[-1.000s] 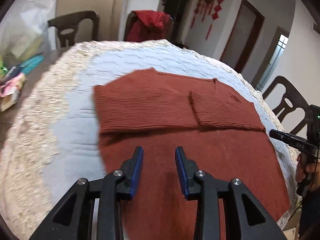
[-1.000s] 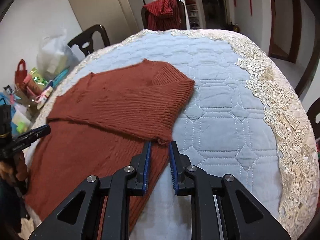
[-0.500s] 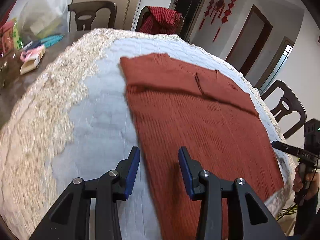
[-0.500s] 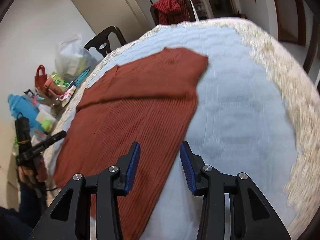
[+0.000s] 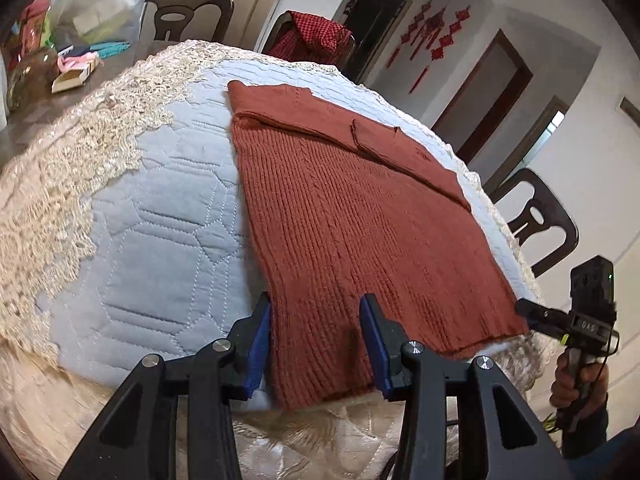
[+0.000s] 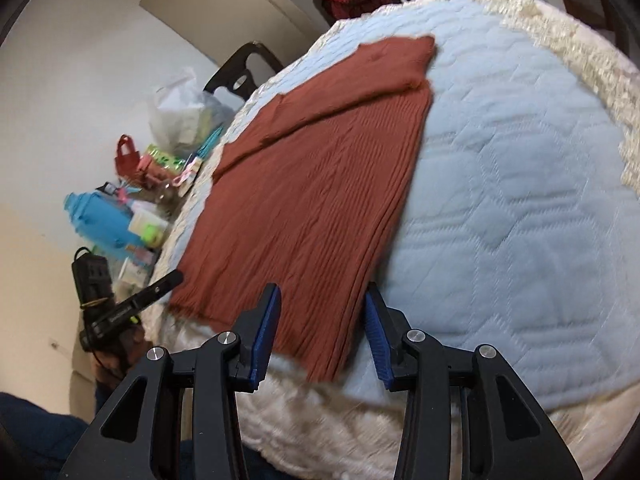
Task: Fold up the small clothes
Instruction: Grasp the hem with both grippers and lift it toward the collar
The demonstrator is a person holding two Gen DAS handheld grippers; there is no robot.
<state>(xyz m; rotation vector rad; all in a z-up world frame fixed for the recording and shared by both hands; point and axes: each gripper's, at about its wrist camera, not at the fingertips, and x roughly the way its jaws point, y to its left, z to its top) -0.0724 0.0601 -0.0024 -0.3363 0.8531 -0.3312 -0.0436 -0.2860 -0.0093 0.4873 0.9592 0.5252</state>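
Rust-red ribbed knit sweater [image 5: 360, 216] laid flat on quilted blue desk cover [image 5: 160, 216], sleeves folded in. Left gripper [image 5: 316, 340] and right gripper [image 6: 320, 328] poised at hem corners, jaws spread, nothing gripped. Risk: only top layer pinched, or hem dragged unevenly, so fold skewed.

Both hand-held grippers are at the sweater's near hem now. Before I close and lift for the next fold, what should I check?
1. Left hand-held gripper open: ok.
2. Right hand-held gripper open: ok.
3. Left one lined up with its hem corner of the sweater: ok, the corner lies between the fingers.
4. Right one lined up with its corner: ok, the sweater's edge runs between the fingers.
5. Fingers low enough to catch the fabric: cannot tell.
6. Sleeves folded across the top, body flat on the quilt: ok.
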